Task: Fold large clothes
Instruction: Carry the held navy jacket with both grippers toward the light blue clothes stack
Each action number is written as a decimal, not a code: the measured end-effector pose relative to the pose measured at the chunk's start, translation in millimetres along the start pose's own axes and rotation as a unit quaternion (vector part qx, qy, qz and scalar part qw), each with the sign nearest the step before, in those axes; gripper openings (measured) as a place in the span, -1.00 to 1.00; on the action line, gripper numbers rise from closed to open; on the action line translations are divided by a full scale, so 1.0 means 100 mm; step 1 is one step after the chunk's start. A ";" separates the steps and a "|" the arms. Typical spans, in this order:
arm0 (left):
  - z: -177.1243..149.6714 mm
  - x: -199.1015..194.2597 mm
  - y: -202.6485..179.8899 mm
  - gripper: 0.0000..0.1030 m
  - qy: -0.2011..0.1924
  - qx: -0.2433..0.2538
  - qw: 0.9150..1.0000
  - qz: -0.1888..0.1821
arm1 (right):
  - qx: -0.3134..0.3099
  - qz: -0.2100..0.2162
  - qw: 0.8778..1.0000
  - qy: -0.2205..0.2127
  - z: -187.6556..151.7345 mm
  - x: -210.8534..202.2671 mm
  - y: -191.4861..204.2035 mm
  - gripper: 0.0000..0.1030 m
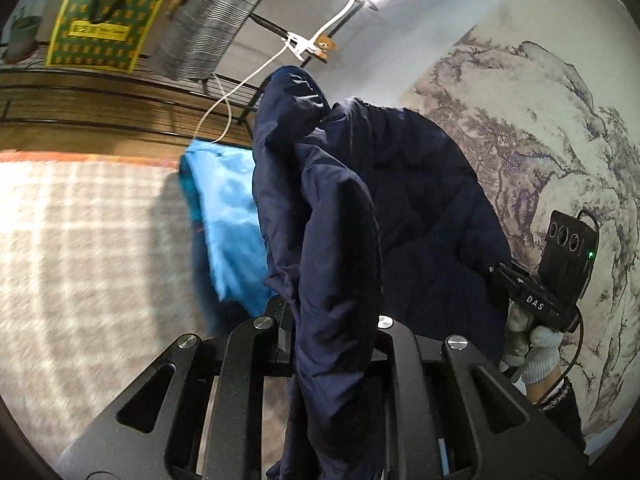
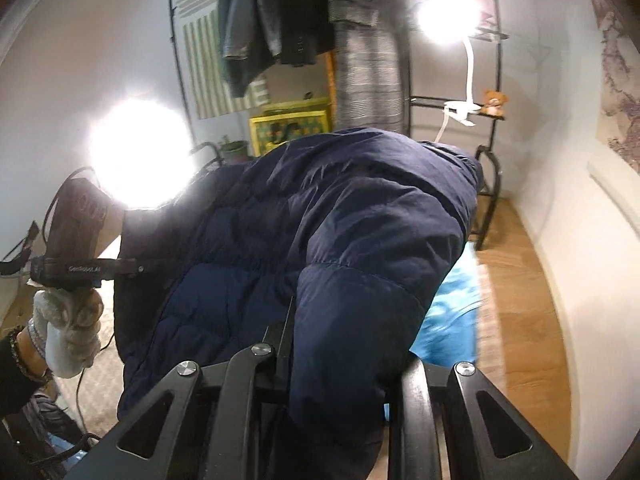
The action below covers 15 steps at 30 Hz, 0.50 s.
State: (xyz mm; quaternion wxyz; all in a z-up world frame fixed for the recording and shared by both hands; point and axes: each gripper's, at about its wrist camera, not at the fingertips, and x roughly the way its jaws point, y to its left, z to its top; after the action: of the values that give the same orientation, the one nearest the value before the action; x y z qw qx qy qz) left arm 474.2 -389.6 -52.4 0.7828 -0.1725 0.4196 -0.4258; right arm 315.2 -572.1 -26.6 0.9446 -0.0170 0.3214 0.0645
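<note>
- Fabric of the navy padded jacket (image 1: pixel 384 200) is pinched in both pairs of my fingers, left gripper (image 1: pixel 332 332) and right gripper (image 2: pixel 340 344), each nearly shut on a thick fold.
- Jacket hangs bunched between my hands, lifted over the checked rug (image 1: pixel 88 240) and the blue garment (image 1: pixel 228 220).
- Slippery padding could creep out of either narrow pinch.
- Its trailing hem could catch the blue garment.
</note>
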 end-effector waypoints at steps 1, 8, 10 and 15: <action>0.06 0.09 -0.04 -0.73 -0.001 0.002 1.000 -0.001 | -0.006 -0.008 1.000 -0.001 0.05 0.02 -0.10 -0.63; 0.46 0.58 -0.13 -0.73 -0.027 0.017 0.999 0.004 | -0.051 -0.049 0.997 -0.016 0.42 0.24 -0.53 -0.63; 0.54 0.71 -0.07 -0.73 -0.034 0.016 0.999 0.008 | -0.061 -0.064 0.996 -0.018 0.52 0.39 -0.64 -0.63; 0.64 1.03 0.19 -0.73 -0.036 0.008 0.999 0.030 | -0.067 -0.082 0.994 -0.015 0.64 0.91 -0.77 -0.63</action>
State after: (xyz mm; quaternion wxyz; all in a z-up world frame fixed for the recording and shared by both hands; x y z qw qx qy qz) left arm 565.0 -467.6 -78.6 0.8115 -0.1688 0.3924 -0.3987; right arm 435.5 -633.5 -31.6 0.9480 -0.1060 0.3000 0.0081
